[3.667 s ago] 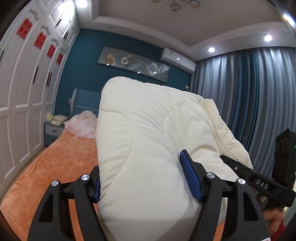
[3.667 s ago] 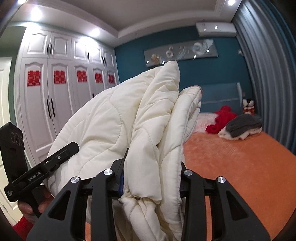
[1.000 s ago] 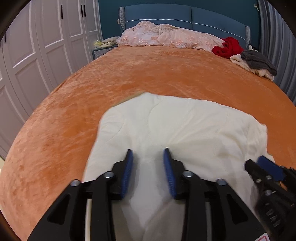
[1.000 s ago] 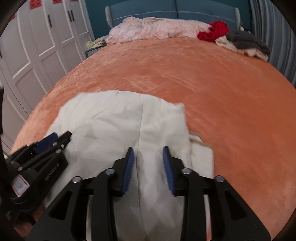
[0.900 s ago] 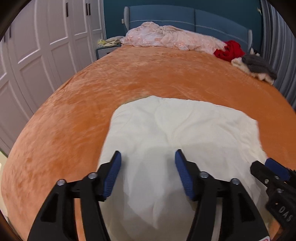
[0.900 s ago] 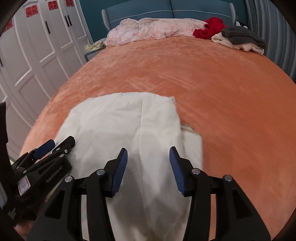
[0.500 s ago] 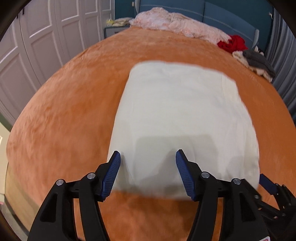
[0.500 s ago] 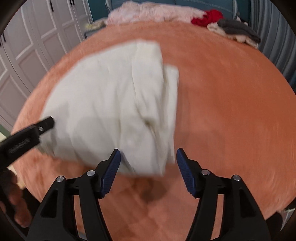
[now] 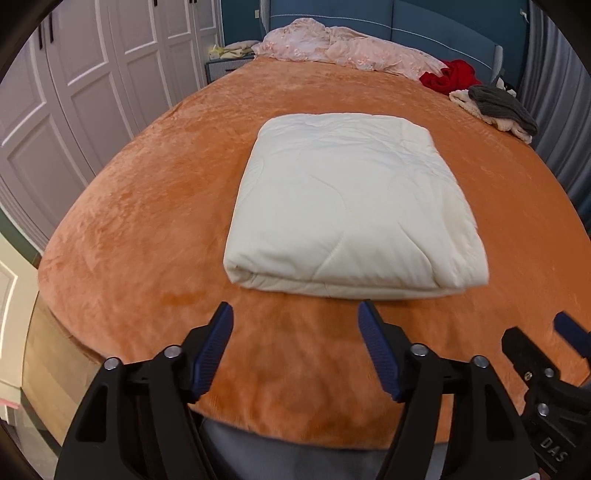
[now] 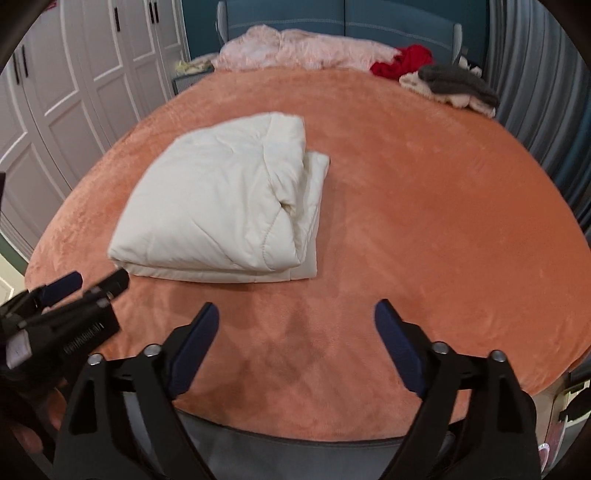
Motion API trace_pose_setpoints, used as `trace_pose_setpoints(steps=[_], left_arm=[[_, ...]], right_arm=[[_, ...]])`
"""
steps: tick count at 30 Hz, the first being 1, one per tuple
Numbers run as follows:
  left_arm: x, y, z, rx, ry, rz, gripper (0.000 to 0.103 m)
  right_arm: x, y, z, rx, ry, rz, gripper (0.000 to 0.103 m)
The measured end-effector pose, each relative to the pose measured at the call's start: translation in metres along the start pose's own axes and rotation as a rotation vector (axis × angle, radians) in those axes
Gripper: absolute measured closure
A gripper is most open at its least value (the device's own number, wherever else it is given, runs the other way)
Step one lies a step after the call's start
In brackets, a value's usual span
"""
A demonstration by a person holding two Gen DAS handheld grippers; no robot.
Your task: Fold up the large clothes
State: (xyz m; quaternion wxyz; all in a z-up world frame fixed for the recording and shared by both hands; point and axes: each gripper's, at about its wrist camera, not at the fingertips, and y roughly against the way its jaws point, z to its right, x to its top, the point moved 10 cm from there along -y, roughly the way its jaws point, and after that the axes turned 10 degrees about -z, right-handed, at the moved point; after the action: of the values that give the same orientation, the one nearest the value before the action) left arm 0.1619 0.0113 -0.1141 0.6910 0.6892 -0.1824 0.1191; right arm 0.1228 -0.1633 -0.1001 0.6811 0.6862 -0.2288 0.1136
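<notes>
From the left wrist, the folded cream quilt (image 9: 351, 206) lies flat on the orange bed (image 9: 155, 192), just ahead of the left gripper (image 9: 295, 345). Its jaws have just been opening, with nothing between them.

From the right wrist, the quilt lies ahead and to the left of the right gripper (image 10: 295, 345), which has also just been opening and holds nothing.

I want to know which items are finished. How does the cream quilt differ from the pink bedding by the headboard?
The cream quilt is folded into a neat, flat rectangle; the pink bedding lies crumpled and loose. The quilt sits alone near the foot of the orange bed; the pink bedding stretches along the blue headboard. The quilt is plain; the pink bedding looks patterned. Both rest on the bed, touched by neither tool.
</notes>
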Motion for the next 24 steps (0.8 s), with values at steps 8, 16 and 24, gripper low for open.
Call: trace_pose_setpoints(steps=[8,16,24], left_arm=[[-0.016,0.028,0.003,0.05,-0.015,0.052,0.03],[-0.031,0.043,0.006,0.053,-0.011,0.069,0.03],[-0.043,0.055,0.004,0.066,-0.009,0.079,0.03]], right_arm=[[-0.015,0.026,0.004,-0.023,-0.012,0.064,0.012],[-0.03,0.044,0.001,-0.025,0.001,0.097,0.012],[-0.041,0.055,0.002,-0.02,-0.015,0.108,0.012]])
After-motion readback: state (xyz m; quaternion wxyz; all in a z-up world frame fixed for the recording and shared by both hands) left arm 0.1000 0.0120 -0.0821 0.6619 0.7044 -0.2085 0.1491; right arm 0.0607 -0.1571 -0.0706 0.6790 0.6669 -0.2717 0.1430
